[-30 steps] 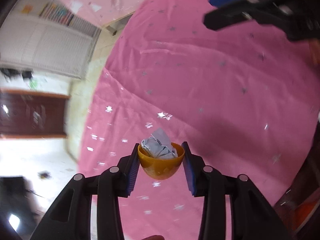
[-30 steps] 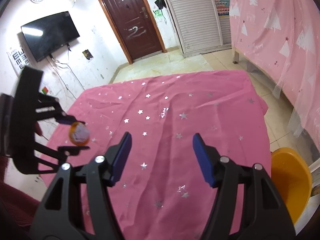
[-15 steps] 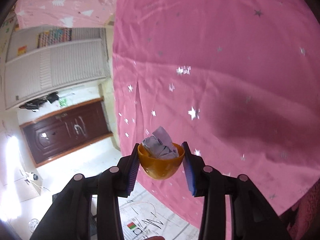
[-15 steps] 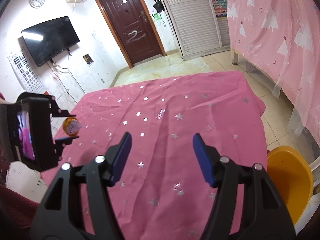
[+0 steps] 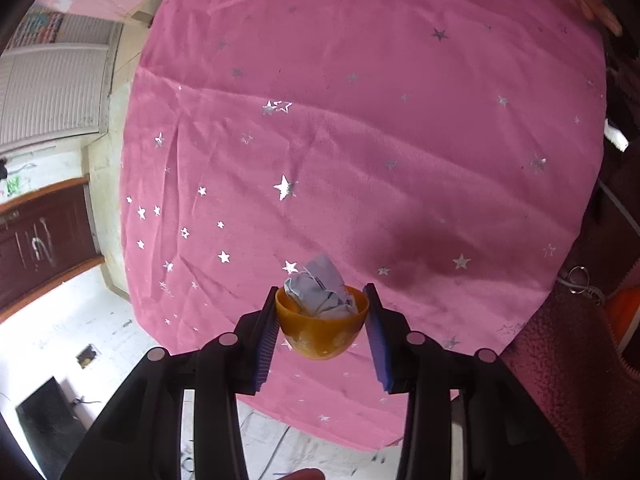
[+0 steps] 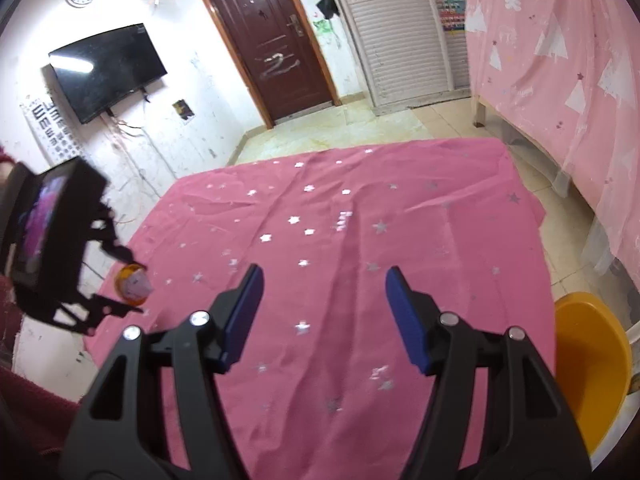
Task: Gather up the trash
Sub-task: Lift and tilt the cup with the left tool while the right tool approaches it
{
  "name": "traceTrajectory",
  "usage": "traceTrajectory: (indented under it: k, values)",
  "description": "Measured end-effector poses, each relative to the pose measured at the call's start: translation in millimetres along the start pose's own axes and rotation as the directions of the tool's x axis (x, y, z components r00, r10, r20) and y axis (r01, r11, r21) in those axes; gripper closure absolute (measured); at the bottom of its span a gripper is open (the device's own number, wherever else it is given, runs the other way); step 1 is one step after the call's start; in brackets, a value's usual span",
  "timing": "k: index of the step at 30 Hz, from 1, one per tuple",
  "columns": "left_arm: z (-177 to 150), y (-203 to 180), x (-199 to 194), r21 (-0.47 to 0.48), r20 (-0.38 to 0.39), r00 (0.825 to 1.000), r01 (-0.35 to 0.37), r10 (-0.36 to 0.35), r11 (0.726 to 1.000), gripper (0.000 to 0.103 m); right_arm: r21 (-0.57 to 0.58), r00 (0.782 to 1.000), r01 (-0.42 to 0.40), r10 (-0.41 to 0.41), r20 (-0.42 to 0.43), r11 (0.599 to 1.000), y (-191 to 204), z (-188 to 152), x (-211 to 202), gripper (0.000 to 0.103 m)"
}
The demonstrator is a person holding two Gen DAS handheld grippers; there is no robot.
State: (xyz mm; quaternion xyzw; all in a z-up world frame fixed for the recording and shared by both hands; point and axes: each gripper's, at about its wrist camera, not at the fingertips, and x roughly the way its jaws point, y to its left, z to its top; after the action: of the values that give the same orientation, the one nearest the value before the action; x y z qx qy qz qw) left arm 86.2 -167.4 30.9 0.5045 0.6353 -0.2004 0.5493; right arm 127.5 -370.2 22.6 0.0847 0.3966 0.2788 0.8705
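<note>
My left gripper (image 5: 322,336) is shut on a small orange bowl (image 5: 320,332) with a crumpled grey-white paper wad (image 5: 320,290) in it. It holds the bowl above the left part of the pink star-patterned tablecloth (image 5: 360,140). In the right wrist view the left gripper (image 6: 120,292) and the bowl (image 6: 130,282) show at the table's left edge. My right gripper (image 6: 324,312) is open and empty above the near middle of the cloth (image 6: 360,240).
An orange plastic bin (image 6: 588,376) stands on the floor right of the table. A pink curtain (image 6: 560,60) hangs at right. A dark door (image 6: 272,48) and a wall TV (image 6: 106,70) are at the back.
The left gripper has swung with the bowl, first out past the table's left edge, then back over the cloth. The right gripper has barely moved and stays open.
</note>
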Motion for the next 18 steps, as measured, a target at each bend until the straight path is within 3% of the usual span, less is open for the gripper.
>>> traceTrajectory:
  k: [3,7,12,18]
  values:
    - [7,4,-14,-0.002,0.086,0.996,0.030,-0.030,1.000,0.068,-0.005,0.996,-0.081,0.081,-0.024,0.997,10,-6,5,0.042]
    - [2,-7,-36,0.055,0.247,0.964,0.083,-0.094,0.995,0.068,-0.018,0.981,-0.188,0.187,-0.050,0.982,25,-6,11,0.042]
    - [-1,-14,-38,0.064,0.314,0.942,0.100,-0.115,0.993,0.068,0.012,0.944,-0.327,0.327,-0.050,0.945,32,-2,12,0.042]
    - [12,-10,-34,0.051,0.363,0.926,0.094,-0.106,0.994,0.068,0.012,0.919,-0.387,0.387,-0.075,0.922,46,-3,12,0.042]
